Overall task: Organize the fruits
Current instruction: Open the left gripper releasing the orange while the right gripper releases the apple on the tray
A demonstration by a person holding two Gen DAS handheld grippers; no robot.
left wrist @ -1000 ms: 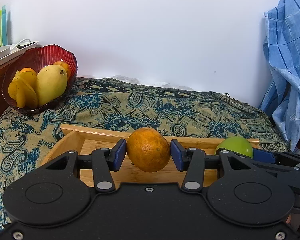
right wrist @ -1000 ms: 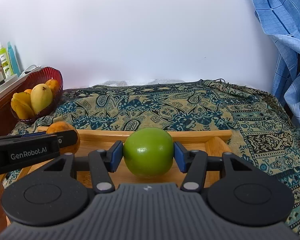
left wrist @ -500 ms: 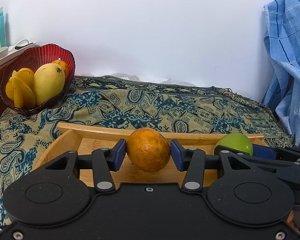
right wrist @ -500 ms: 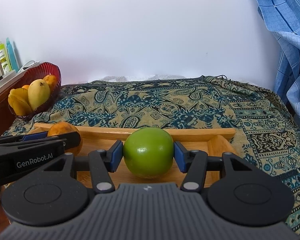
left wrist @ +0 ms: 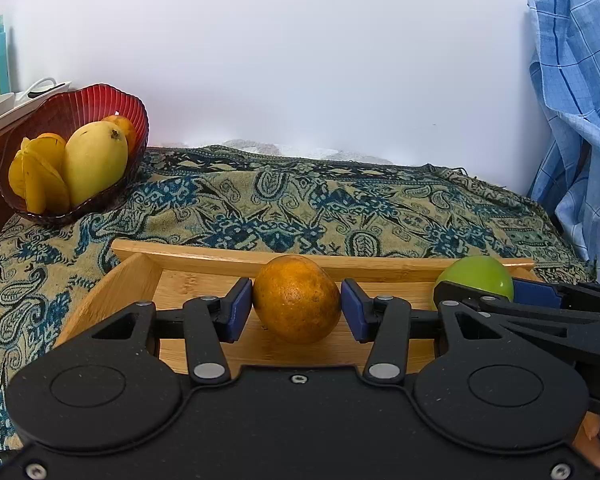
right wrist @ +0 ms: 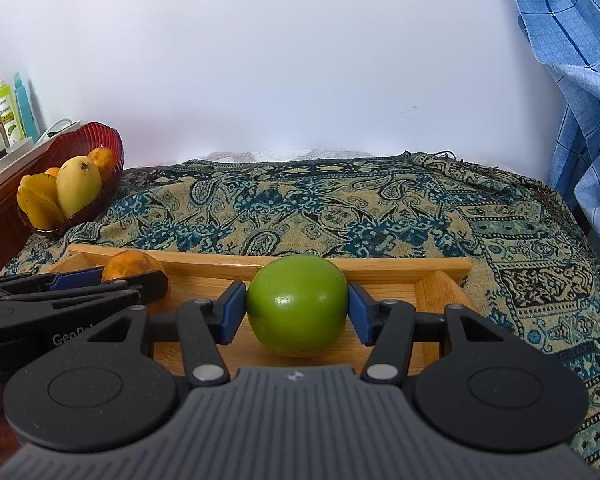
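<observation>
Two fruits are in our claws at this moment. Our left gripper (left wrist: 297, 309) is clamped on the round orange fruit with rough skin (left wrist: 297, 299); the blue pads touch both its sides. Our right gripper (right wrist: 297, 311) is clamped on the smooth round green fruit (right wrist: 297, 305) in the same way. Both fruits are low over the floor of the shallow wooden tray (right wrist: 372, 264), which lies just in front of the claws; whether they rest on it we cannot tell.

We judge that the step in hand is to carry each fruit to its place. To do this well we should keep the pressure even, because a round fruit can roll out between flat pads. The two claws are side by side and close, so we should move them apart first, not across each other. Any lift must clear the far wall of the tray.

Far ahead and to the left of the claws stands a dark red ribbed glass bowl (left wrist: 60, 104) with a yellow mango (left wrist: 94, 160) and other yellow and orange fruit. Under everything lies a beige and blue paisley cloth (left wrist: 300, 208), soft and a little wrinkled. Behind is a white wall (left wrist: 300, 60); a blue checked fabric (left wrist: 580, 100) hangs at the right.
</observation>
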